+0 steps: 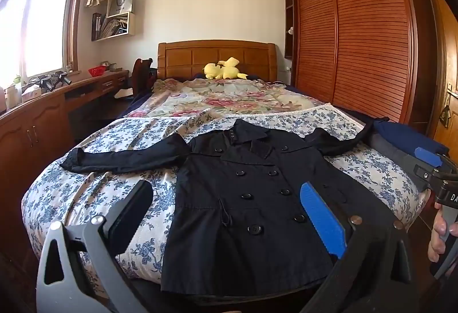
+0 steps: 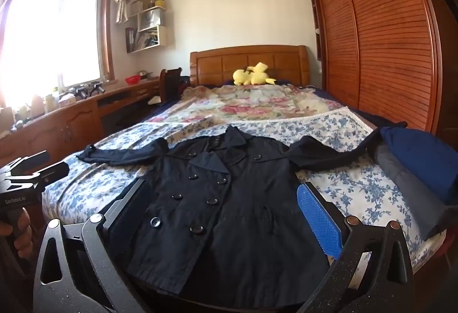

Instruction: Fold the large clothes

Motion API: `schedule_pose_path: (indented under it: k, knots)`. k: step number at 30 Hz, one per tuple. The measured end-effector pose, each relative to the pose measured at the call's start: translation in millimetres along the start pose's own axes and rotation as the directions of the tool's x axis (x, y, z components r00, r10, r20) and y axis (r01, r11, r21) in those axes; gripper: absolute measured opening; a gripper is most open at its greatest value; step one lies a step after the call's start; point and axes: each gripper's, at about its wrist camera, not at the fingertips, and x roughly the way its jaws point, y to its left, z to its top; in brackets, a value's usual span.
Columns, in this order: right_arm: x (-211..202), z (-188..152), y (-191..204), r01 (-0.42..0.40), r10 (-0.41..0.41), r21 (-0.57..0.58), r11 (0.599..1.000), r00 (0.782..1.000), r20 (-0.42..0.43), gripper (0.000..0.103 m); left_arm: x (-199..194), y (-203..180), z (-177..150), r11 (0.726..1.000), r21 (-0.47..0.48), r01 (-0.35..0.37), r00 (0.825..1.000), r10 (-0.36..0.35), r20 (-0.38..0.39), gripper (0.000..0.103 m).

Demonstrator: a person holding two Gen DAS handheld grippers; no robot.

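Bed [image 1: 100,192] with the blue floral sheet is taking up the room, wardrobe [image 1: 372,35] crowding its right edge, desk running along the left. Black coat [image 1: 252,198] is lying flat, face up, sleeves spread: nothing folded yet. Left gripper [image 1: 229,215] and right gripper [image 2: 226,215] are both hovering wide, empty. Folded clothes pile [image 2: 420,170] is touching the right cuff, limiting room there.

There is one black coat [image 1: 246,198] with two sleeves and eight buttons that show. On the bed [image 1: 94,184] lie one yellow plush toy [image 1: 224,69] and one stack of folded clothes [image 2: 420,170]. Two grippers are visible, left gripper [image 1: 229,215] and right gripper [image 2: 226,215].
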Motion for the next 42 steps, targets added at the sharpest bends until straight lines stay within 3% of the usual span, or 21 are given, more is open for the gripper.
schedule_pose_path:
  k: [42]
  knots:
    - [1.7, -4.3, 1.7, 0.007, -0.007, -0.010, 1.000, 1.000, -0.006, 0.103, 3.8, -1.5, -6.4, 1.000, -0.005, -0.008, 1.000, 0.008, 0.001, 0.103]
